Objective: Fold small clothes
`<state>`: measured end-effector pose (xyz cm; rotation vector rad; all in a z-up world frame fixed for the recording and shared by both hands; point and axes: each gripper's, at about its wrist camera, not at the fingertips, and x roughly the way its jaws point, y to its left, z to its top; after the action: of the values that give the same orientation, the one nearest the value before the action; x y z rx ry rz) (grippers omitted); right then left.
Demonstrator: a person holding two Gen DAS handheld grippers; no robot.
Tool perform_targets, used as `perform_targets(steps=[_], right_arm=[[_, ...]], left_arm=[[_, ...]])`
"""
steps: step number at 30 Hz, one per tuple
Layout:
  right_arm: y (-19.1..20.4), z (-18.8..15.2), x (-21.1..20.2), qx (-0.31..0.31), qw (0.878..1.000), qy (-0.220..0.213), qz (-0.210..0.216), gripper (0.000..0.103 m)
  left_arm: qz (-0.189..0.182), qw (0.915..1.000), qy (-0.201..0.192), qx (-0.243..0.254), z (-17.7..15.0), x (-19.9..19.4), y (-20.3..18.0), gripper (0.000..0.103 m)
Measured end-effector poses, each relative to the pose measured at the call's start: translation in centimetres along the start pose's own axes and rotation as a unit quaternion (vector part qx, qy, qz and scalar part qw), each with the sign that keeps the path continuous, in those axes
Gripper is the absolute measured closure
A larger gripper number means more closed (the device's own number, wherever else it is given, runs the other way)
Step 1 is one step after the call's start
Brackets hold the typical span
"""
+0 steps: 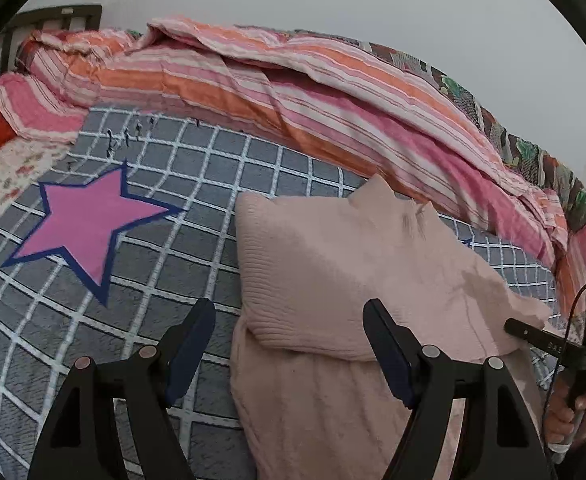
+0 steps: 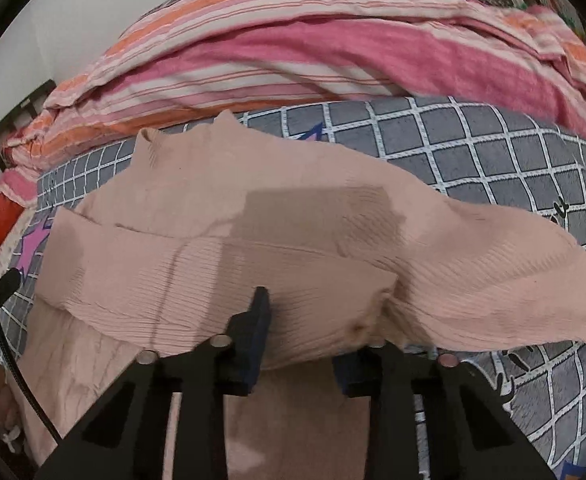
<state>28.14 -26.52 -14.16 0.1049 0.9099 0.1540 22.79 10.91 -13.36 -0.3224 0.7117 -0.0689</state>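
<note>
A pale pink ribbed garment [image 1: 333,264] lies partly folded on a bed covered by a grey checked blanket [image 1: 197,168] with a pink star [image 1: 85,220], a striped pink-and-orange quilt [image 1: 293,92] bunched along the far side. The right claw [image 2: 301,344] reaches in low at the garment's near fold, where the cloth is puckered and lifted off the blanket toward the right; its right finger is buried under the fabric, and its jaws stand close together, so it appears to be pinching that folded edge, probably to carry the layer over for the next fold. The left claw [image 1: 289,344] hovers with jaws wide apart and nothing between them, straddling the garment's left border just above the blanket, seemingly placed to catch or pin that side once the right one pulls. From the left wrist view, the right tool's dark finger [image 1: 533,330] meets the cloth's far right corner, with a hand [image 1: 569,416] on its handle. The fold looks about midway: the top layer is doubled over, the lower part flat.
</note>
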Motion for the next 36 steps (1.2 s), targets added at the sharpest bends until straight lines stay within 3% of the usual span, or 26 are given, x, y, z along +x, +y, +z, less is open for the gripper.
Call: perform_targets(steps=[3,7,9,11,13,17,19,23,24,33,36], right_arm=[[-0.1,0.5,-0.4,-0.006,0.999,-0.026,0.025,0.097],[0.4,1.3,-1.5,-0.040,0.995,-0.082,0.026,0.097],[0.1,1.4,-0.7,-0.036,0.997,-0.065,0.016,0.097],[-0.4,0.9,1.5,-0.030,0.999,-0.008,-0.022,0.096],[-1.2,0.7,2.0,-0.019,1.000,0.008,-0.016,0.094],[-3.3,0.3,-1.5,-0.017,0.999,-0.017,-0.038,0.080],[-4.5,-0.3,-3.4,-0.013,0.997,-0.036,-0.061,0.064],[-8.5,-1.0,-6.9,0.025,0.995,-0.065,-0.071,0.059],[-9.6,-1.4,-7.9,0.037,0.994,-0.072,-0.074,0.052],[-20.5,-4.6,-12.3,0.138,0.980,-0.088,-0.114,0.030],[-23.5,-6.1,-12.5,0.174,0.975,-0.078,-0.117,0.028]], left_arm=[[-0.014,0.9998,0.012,-0.010,0.1,0.6,-0.1,0.028],[-0.028,0.9996,-0.001,0.009,0.3,0.6,-1.4,0.028],[-0.031,0.9993,-0.007,0.020,0.4,0.7,-2.1,0.028],[-0.025,0.9993,0.000,0.027,0.3,1.2,-2.7,0.028],[-0.013,0.9993,0.013,0.033,0.0,2.1,-3.0,0.028],[0.029,0.9974,0.046,0.047,-0.7,3.8,-3.0,0.029],[0.039,0.9964,0.045,0.060,-1.0,3.8,-3.3,0.027],[0.059,0.9935,0.045,0.086,-1.6,3.9,-4.2,0.023],[0.062,0.9930,0.045,0.089,-1.7,3.9,-4.3,0.023],[0.045,0.9960,0.040,0.067,-1.5,3.7,-3.2,0.020],[0.036,0.9970,0.038,0.058,-1.4,3.7,-3.0,0.019]])
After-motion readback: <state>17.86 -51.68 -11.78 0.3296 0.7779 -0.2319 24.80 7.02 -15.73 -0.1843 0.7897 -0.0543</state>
